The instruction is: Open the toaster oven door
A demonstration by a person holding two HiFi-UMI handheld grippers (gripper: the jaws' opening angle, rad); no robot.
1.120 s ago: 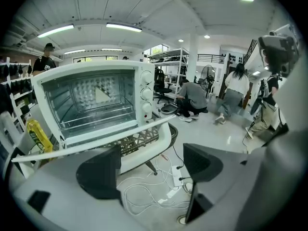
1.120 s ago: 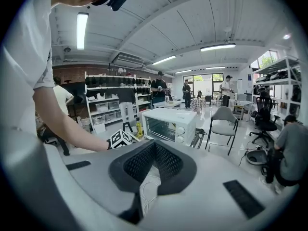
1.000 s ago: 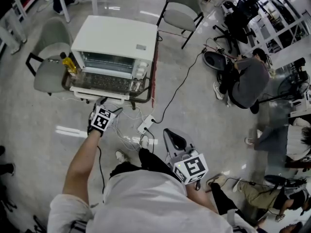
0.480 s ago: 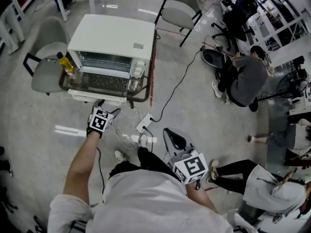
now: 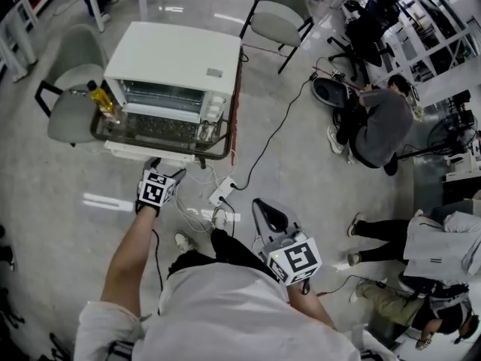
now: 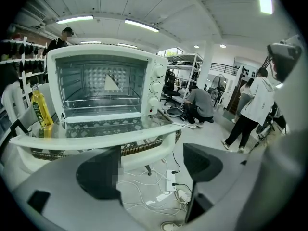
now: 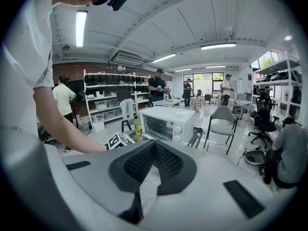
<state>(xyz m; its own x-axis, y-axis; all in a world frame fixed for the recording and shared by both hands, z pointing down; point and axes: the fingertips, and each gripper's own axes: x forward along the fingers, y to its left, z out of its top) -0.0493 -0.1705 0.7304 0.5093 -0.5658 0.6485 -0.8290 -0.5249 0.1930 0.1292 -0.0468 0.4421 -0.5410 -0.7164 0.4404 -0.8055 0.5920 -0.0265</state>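
Note:
The white toaster oven (image 5: 176, 59) stands on a small glass-topped table (image 5: 229, 130), its glass door (image 5: 154, 126) folded down flat and the wire rack inside showing. In the left gripper view the oven (image 6: 106, 78) fills the middle, with the door's white handle (image 6: 96, 141) just beyond the jaws. My left gripper (image 5: 161, 168) hangs open a short way in front of that handle, with nothing between its fingers (image 6: 98, 177). My right gripper (image 5: 269, 215) is shut and empty, held close to my body; from the right gripper view (image 7: 153, 165) the oven (image 7: 168, 121) is far off.
A yellow bottle (image 5: 101, 96) stands on the table left of the oven. Grey chairs (image 5: 71, 89) (image 5: 282, 13) flank it. A power strip and tangled white cables (image 5: 224, 194) lie on the floor under my left gripper. People (image 5: 383, 122) stand and crouch at the right.
My left gripper has drawn back a little from the door handle toward me. The door stays down. People at the right have walked about.

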